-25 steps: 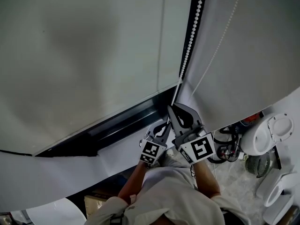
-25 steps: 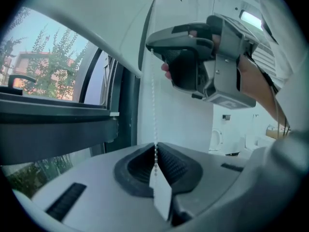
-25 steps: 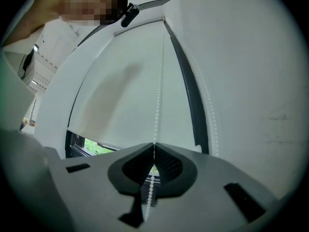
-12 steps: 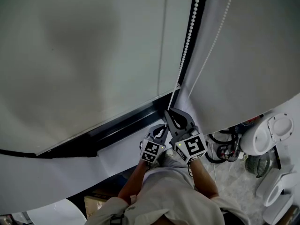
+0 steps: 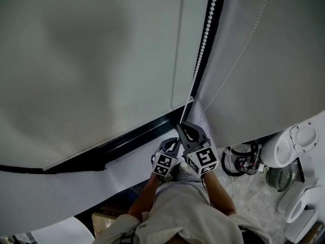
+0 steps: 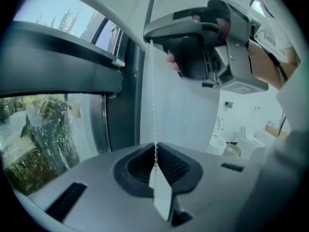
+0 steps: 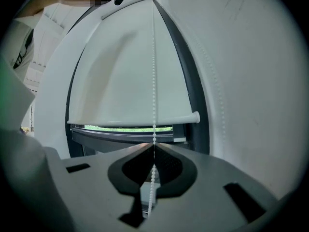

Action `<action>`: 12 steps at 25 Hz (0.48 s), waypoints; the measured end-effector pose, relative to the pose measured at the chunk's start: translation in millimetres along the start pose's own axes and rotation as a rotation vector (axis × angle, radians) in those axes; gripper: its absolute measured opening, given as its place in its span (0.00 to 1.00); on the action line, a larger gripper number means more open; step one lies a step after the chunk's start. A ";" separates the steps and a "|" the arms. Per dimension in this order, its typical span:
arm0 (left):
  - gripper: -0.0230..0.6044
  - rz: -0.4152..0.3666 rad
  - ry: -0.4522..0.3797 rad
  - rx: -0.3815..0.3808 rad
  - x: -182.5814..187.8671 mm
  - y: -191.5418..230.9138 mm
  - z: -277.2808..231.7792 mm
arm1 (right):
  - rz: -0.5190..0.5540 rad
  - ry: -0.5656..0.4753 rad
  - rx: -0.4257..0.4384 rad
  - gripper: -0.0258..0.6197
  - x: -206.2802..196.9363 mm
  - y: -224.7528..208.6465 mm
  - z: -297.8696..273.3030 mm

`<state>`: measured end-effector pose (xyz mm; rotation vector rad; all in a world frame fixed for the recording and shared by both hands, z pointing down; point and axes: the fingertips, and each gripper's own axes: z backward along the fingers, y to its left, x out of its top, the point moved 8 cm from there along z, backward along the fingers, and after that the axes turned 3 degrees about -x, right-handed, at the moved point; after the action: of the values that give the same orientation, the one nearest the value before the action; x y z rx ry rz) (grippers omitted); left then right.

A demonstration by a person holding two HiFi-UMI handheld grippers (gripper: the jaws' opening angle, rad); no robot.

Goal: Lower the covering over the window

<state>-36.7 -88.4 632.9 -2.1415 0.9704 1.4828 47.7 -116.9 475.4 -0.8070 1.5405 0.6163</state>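
In the head view, my 2 grippers sit close together just below the window's lower right corner: my left gripper point(image 5: 170, 147) is the lower one and my right gripper point(image 5: 187, 129) is just above it, both at the foot of the bead chain point(image 5: 203, 49) that runs up the dark window frame point(image 5: 133, 137). The roller blind point(image 5: 91, 60) covers most of the window, with its bottom edge just above the frame's lower bar. A white toilet point(image 5: 292, 146) stands on the floor at the right. In the left gripper view, my left gripper point(image 6: 156, 152) has its jaws pressed together on the bead chain point(image 6: 154, 105), and a white plastic piece point(image 6: 162, 193) on the chain lies between them. The chain goes straight up, taut, to my right gripper point(image 6: 212, 42). Greenery shows through the window glass point(image 6: 43, 129) at the left. In the right gripper view, my right gripper point(image 7: 154, 148) is also closed on the bead chain point(image 7: 154, 71), which rises in front of the roller blind point(image 7: 130, 71). The bottom rail point(image 7: 135, 119) hangs low, leaving only a thin green strip of glass point(image 7: 125, 128) under it.
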 end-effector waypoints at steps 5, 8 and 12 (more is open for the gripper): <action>0.07 0.012 0.021 -0.007 -12.2 3.0 -7.4 | -0.004 0.029 -0.004 0.04 -13.4 -3.0 -4.1; 0.07 0.017 0.043 -0.011 -20.9 4.1 -13.9 | -0.005 0.051 -0.007 0.04 -22.7 -6.1 -6.3; 0.07 0.029 0.063 -0.017 -29.6 5.5 -19.0 | -0.010 0.096 -0.001 0.04 -33.5 -7.3 -7.8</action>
<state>-34.1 -94.5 667.8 -2.2070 1.0176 1.4501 49.6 -122.6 510.0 -0.8546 1.6227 0.5779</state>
